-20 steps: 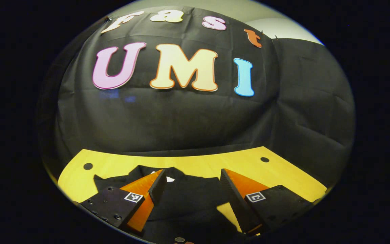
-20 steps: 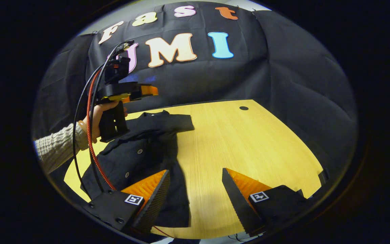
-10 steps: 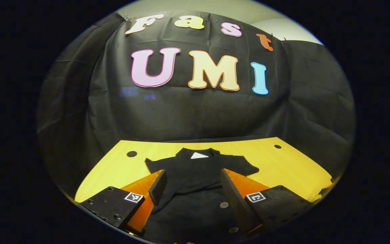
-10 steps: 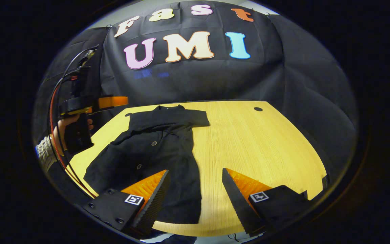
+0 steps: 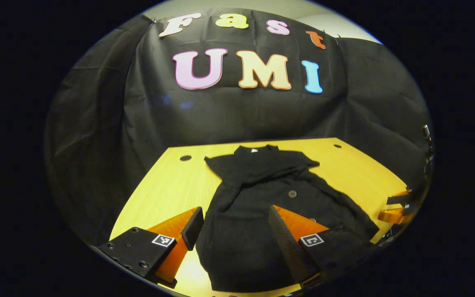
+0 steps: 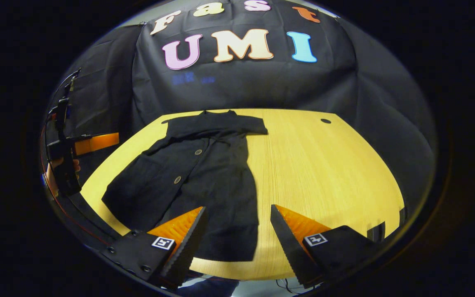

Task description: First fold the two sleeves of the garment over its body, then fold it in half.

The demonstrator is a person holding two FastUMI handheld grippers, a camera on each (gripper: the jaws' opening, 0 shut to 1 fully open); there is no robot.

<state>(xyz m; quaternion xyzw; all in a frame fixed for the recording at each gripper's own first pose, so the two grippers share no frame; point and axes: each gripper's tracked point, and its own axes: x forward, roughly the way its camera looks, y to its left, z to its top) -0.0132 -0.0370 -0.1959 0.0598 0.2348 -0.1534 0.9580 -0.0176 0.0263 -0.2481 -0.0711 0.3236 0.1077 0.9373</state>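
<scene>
The black buttoned short-sleeved garment (image 5: 262, 206) lies lengthwise on the yellow wooden desk (image 6: 324, 173), collar far, hem nearest both empty, wide-spread tongs, left tongs (image 5: 234, 231) directly over the hem, right tongs (image 6: 237, 231) at its right edge.

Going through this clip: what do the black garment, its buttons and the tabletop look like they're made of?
Garment: matte black woven cloth, probably cotton or a blend; it lies limp with soft creases and no sheen. Buttons: small round discs that catch the light, likely plastic or metal, too small to tell. Table: light wood-look top with fine straight grain lines and a smooth finish, possibly laminate.
</scene>
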